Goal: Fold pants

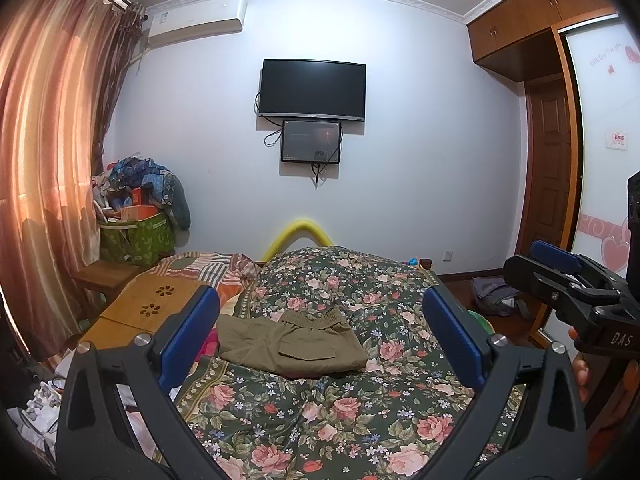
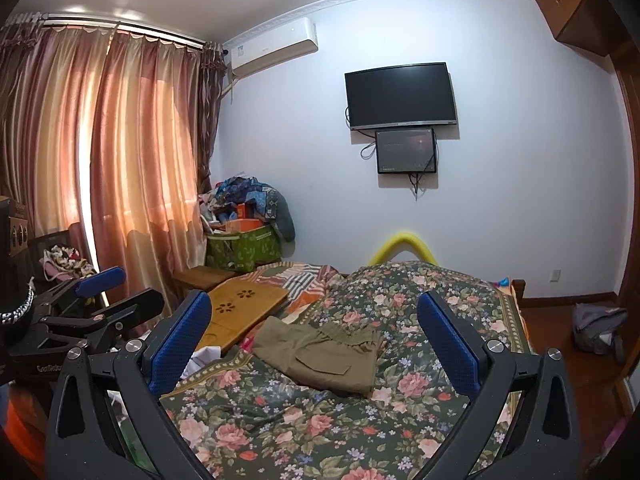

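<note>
Here, the left gripper (image 1: 320,336) hangs above the bed with its blue pads spread wide and nothing between them. The right gripper (image 2: 314,338) is likewise released and empty, held level beside it. Both are well apart from the pants (image 1: 290,342), which lie on the floral bedspread (image 1: 320,420) as a compact olive bundle, elastic waistband on the far side and a flap pocket facing up. A wooden board (image 1: 148,308) lies to the left of the bundle. The fold looks finished or nearly so. Any remaining step, by this view, is a tidy-up: lower both grippers together, pinch only the top layers at the near corners, and press the edges square instead of dragging, since the soft bedspread could bunch and undo the stack.
</note>
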Tool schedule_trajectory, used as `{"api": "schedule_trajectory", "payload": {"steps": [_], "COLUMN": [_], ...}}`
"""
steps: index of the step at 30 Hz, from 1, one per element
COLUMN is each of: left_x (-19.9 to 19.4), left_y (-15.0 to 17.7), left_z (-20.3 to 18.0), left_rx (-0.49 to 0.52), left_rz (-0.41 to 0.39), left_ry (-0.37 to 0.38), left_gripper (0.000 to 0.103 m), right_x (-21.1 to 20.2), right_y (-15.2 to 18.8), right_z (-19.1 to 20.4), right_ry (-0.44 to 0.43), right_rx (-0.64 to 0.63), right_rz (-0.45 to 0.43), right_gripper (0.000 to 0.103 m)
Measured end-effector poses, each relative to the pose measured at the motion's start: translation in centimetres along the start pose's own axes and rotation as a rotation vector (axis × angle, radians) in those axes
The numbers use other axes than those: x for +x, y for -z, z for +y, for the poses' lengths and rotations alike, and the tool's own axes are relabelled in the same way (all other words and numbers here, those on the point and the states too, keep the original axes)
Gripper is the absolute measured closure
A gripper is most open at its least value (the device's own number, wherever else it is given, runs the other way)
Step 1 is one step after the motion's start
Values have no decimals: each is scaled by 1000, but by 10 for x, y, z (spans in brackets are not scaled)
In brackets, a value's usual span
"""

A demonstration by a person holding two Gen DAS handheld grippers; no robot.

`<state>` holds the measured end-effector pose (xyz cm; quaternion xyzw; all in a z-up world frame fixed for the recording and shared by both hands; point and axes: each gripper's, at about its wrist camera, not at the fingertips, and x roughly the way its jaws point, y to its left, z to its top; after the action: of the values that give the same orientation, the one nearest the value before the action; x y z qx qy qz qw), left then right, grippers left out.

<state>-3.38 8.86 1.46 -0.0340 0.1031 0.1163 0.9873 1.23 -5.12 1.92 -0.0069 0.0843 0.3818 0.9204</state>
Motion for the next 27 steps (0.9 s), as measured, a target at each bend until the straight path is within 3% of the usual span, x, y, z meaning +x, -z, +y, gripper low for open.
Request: {"api": "schedule_trajectory", "payload": {"steps": [27], "left_x": [1], "left_y": [1], "left_z": [5], "left_rx": [32], "left_rz": [-5], "left_ry": [25], "left_gripper": [0], "right_x": [-1], "right_y": [4], "right_z": [-5], "right_ry": [5], "right_rx": [19], "right_rz": [11], "right_gripper": [1]}}
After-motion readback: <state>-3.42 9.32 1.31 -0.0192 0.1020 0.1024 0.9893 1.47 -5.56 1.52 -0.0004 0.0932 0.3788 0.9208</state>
